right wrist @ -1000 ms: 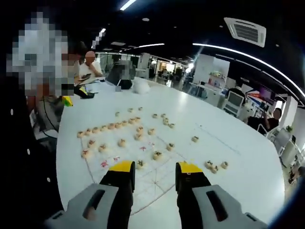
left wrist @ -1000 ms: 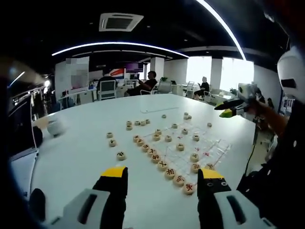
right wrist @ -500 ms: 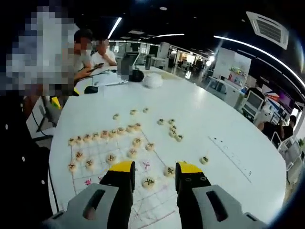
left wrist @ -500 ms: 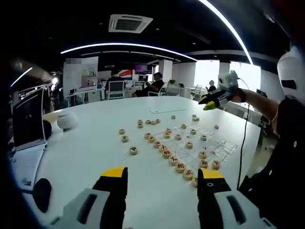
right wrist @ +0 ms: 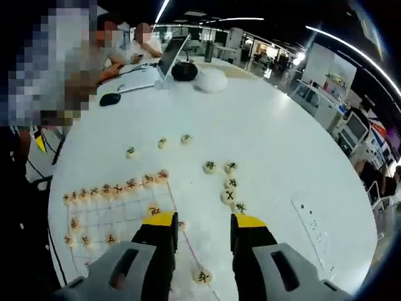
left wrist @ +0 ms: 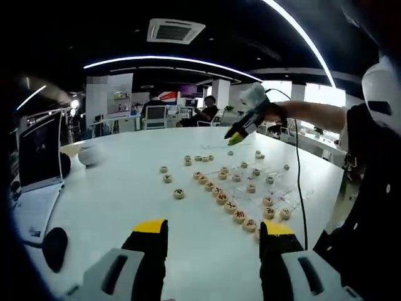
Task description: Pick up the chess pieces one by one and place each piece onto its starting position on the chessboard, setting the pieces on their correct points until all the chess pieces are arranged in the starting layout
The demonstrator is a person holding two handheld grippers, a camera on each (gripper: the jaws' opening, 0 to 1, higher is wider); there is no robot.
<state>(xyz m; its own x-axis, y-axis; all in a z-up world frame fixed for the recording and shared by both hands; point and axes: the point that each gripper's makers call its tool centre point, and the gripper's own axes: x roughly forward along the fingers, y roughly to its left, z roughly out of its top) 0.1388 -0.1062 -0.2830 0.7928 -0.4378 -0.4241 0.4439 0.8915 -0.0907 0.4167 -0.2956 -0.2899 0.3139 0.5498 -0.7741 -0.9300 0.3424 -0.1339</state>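
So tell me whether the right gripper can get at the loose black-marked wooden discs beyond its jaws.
Probably yes: the right gripper is open, the discs lie uncovered on the white table.

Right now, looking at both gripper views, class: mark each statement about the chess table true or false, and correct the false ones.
1. The right gripper holds a chess piece. False: its jaws stand open with nothing between them.
2. A row of chess pieces lines one edge of the chessboard. True.
3. The table is black. False: it is white.
4. A laptop stands open at the table's far side. True.
5. The left gripper is shut on a piece. False: it is open and empty.
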